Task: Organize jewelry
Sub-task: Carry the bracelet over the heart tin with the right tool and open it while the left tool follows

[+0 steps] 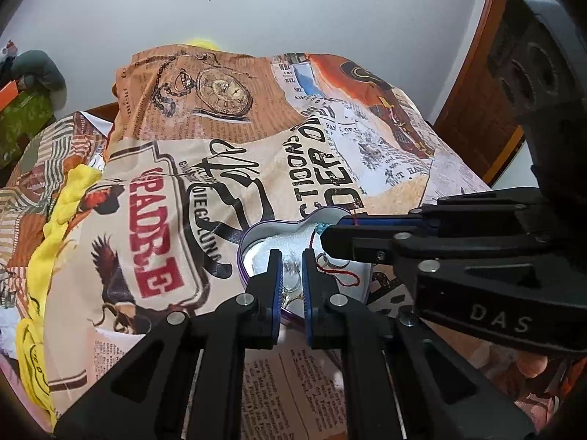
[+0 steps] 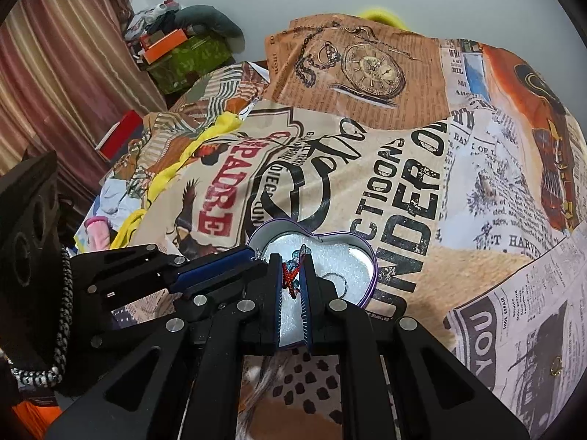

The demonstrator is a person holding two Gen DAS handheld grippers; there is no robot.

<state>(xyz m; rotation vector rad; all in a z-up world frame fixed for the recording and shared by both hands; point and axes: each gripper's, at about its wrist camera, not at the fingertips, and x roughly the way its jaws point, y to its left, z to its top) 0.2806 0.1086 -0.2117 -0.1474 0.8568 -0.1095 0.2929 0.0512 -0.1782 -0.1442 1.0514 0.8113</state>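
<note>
A heart-shaped purple tin (image 1: 256, 229) (image 2: 368, 256) with white foam lining lies open on the printed bedspread. My right gripper (image 2: 291, 262) is shut on a red cord bracelet (image 2: 290, 278) with turquoise beads and holds it over the tin. In the left wrist view the right gripper (image 1: 326, 233) comes in from the right with the red cord (image 1: 339, 275) hanging into the tin. My left gripper (image 1: 292, 256) is narrowly open over the tin's near edge, with silver rings (image 1: 291, 275) between its fingers. A silver ring (image 2: 335, 280) lies on the foam.
A small gold earring (image 2: 555, 365) lies on the bedspread at the right. Another small piece (image 2: 487, 185) lies farther back. Yellow cloth (image 1: 55, 227), boxes (image 2: 183, 57) and a curtain (image 2: 62, 73) are at the left.
</note>
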